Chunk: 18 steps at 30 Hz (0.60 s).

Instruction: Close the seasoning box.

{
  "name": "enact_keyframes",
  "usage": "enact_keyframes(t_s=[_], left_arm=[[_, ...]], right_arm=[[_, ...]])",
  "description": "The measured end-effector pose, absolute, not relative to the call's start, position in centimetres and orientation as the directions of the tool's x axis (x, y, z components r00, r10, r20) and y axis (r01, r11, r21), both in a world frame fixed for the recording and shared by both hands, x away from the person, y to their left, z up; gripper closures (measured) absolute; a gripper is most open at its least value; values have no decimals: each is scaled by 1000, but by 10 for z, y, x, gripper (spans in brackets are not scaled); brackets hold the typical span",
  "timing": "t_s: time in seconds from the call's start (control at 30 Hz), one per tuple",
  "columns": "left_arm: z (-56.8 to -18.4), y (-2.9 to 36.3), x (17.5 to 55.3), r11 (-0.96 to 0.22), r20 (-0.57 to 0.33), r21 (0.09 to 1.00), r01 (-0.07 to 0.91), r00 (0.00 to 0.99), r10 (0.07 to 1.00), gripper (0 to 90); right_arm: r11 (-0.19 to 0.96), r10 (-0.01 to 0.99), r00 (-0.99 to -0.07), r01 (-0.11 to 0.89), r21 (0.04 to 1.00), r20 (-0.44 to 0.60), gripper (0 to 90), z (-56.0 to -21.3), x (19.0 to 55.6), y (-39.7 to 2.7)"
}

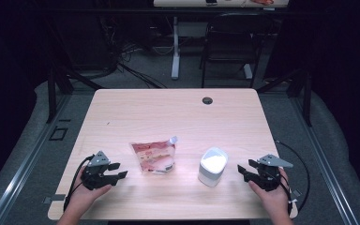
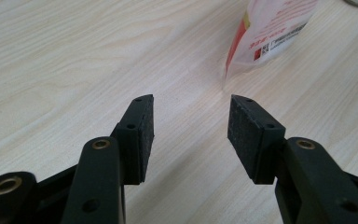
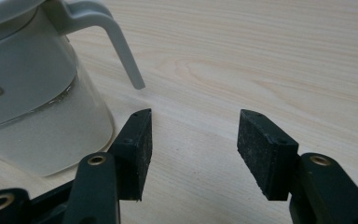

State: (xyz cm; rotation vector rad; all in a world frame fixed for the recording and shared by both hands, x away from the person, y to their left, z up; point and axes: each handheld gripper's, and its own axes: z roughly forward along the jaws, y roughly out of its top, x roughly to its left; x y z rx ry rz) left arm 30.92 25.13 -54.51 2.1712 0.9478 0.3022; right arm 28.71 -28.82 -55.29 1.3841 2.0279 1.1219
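The pink pouch (image 1: 153, 157) is lying flat near the table's (image 1: 168, 108) middle, just ahead of my left gripper (image 1: 120, 170), whose jaws are standing apart with nothing between them. The white jug (image 1: 212, 166) is standing upright beside it, and my right gripper (image 1: 242, 172) is hovering near its handle (image 3: 116, 42), likewise spread and empty. I'm risking nudging the jug over if I come in crooked.

On the table (image 1: 136, 105) there is one red-and-white spouted pouch (image 1: 153, 156) near the left and one white handled container (image 1: 212, 166) to its right. Two grippers count in: the left gripper (image 1: 120, 170) and the right gripper (image 1: 242, 171), each with two jaws. One cable hole (image 1: 207, 100) sits far back. Beyond stands one dark chair (image 1: 228, 40).
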Motion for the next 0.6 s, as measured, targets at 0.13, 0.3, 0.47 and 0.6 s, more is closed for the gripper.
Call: enact_keyframes(t_s=[0.13, 0.3, 0.47, 0.6], left_arm=[[-547, 253, 312, -445, -90, 705, 551, 693, 715, 510], [-550, 250, 312, -445, -89, 702, 556, 688, 720, 510], [-551, 248, 313, -450, -87, 699, 556, 691, 718, 508], [-551, 248, 313, -450, -89, 699, 555, 693, 716, 506]], right_arm=[[187, 907, -414, 559, 808, 77, 453, -555, 288, -284], [208, 903, -424, 556, 804, 60, 454, -558, 289, -279], [196, 906, -418, 558, 807, 69, 453, -558, 289, -280], [192, 910, -409, 558, 807, 66, 453, -558, 289, -282]])
